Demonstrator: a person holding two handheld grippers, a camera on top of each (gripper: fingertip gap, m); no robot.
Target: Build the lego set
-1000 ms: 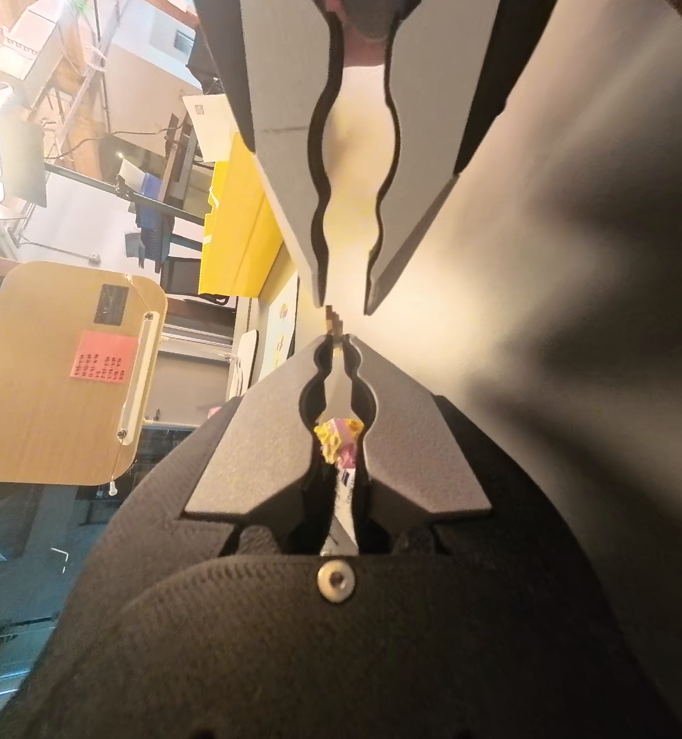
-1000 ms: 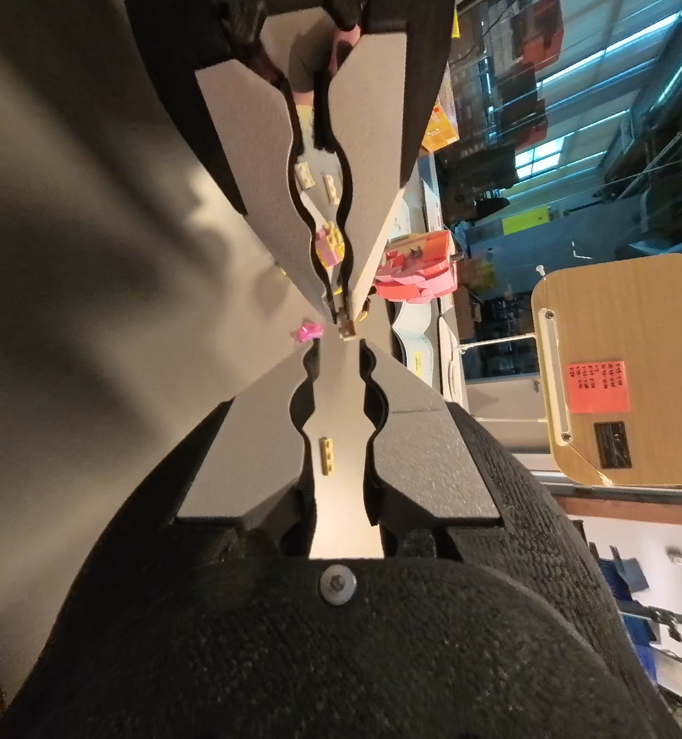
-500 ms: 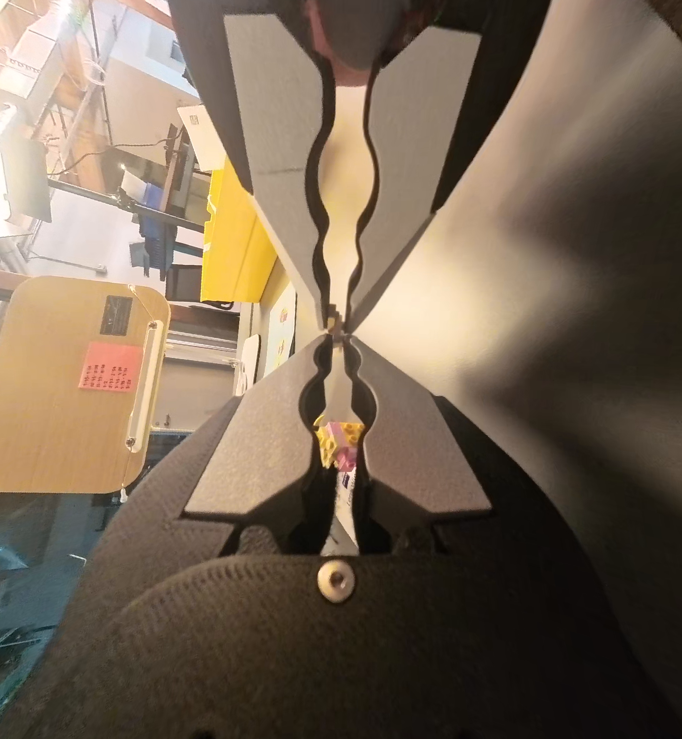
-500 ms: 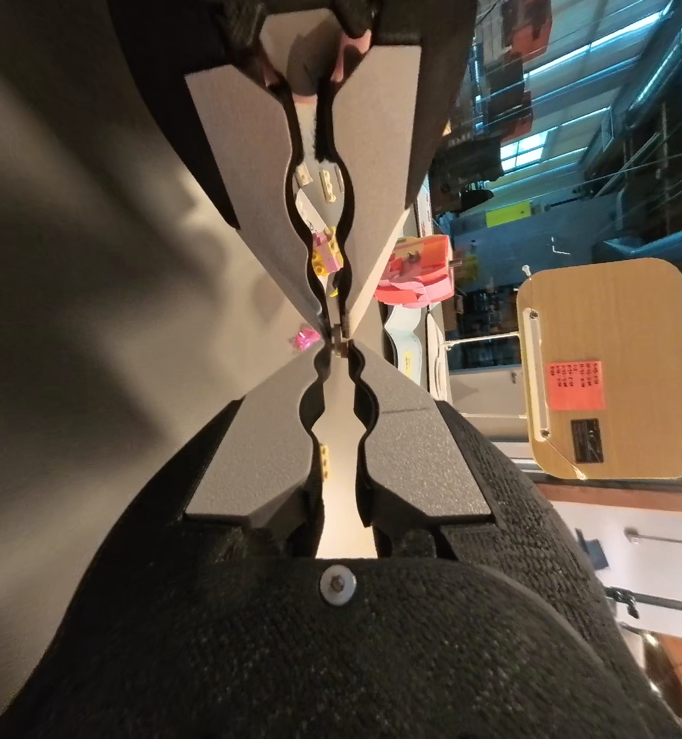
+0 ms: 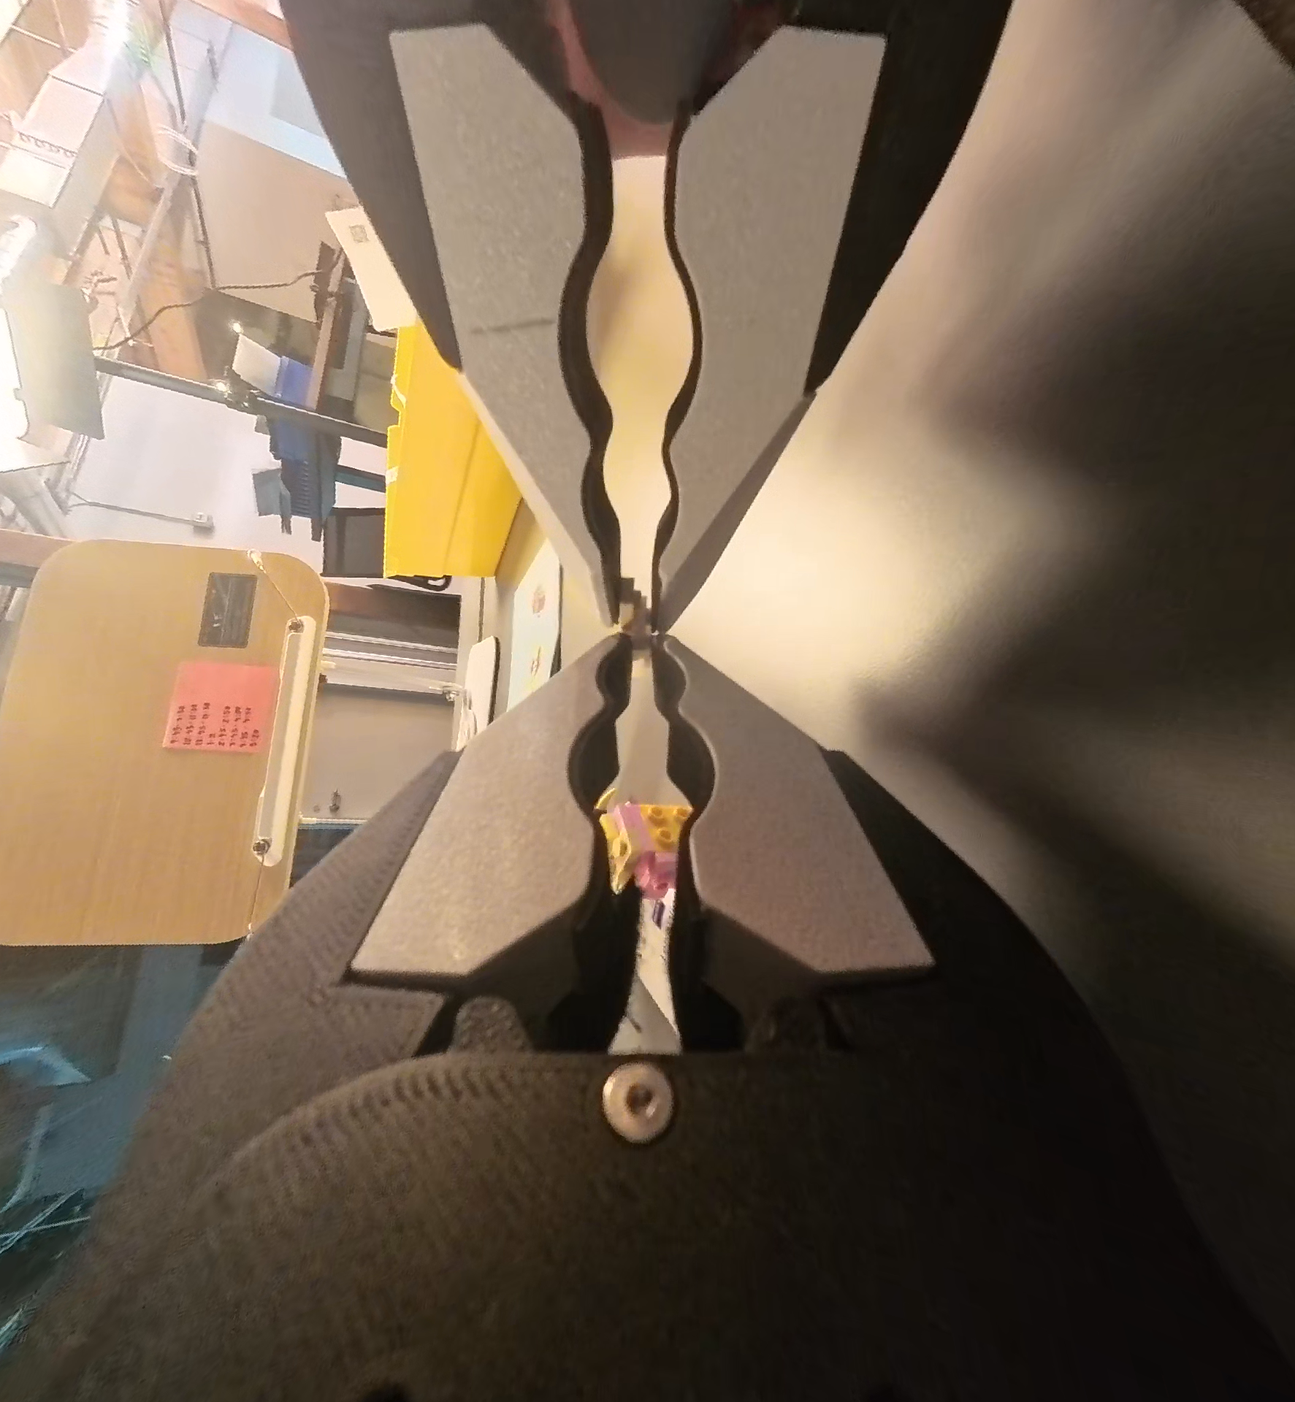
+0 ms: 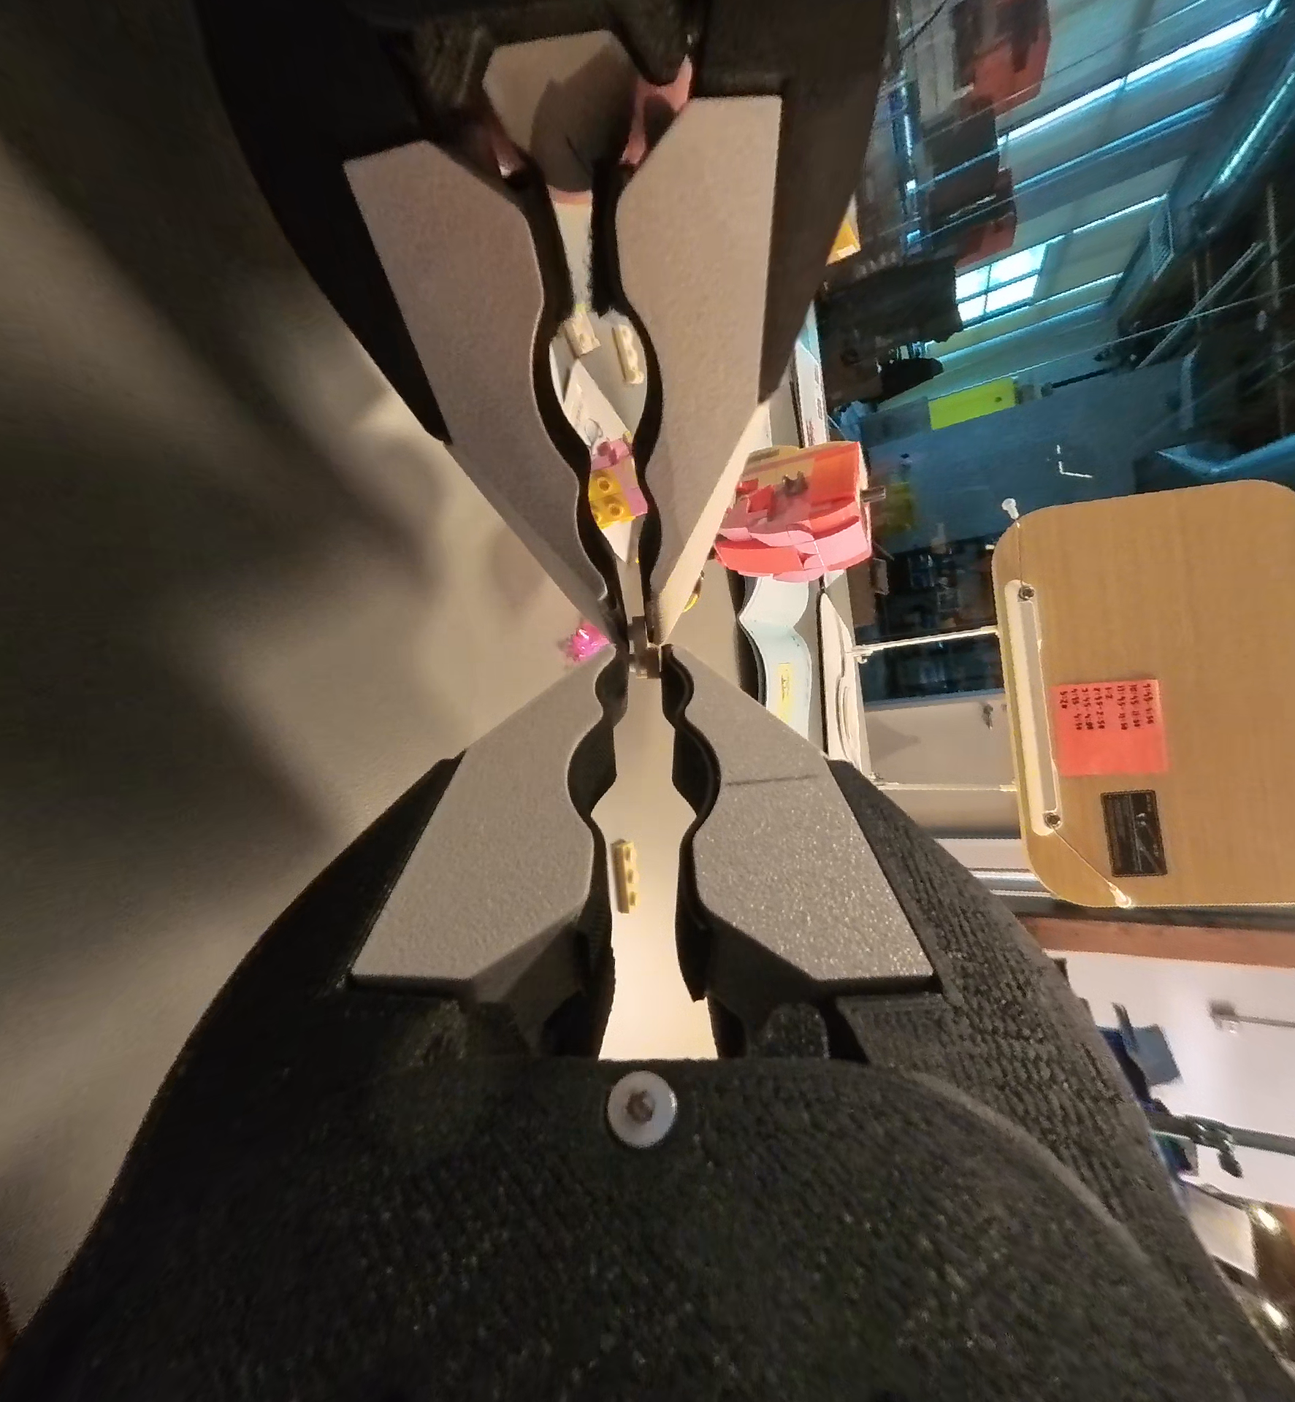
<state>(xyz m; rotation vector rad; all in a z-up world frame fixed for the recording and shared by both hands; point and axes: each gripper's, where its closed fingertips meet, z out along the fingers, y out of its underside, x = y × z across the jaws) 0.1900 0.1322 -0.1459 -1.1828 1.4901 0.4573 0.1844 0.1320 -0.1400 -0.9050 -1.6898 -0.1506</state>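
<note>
Left gripper and right gripper are meeting tip to tip, both pinching one small grey piece; yellow-pink brick cluster is lying on the tabletop.

Your two wrist cameras look along their fingers from close up, facing each other tip to tip over the grey table; both views share the yellow-pink brick cluster.

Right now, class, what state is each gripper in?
Left gripper: shut on a small grey piece.
Right gripper: shut on the same piece.
</note>
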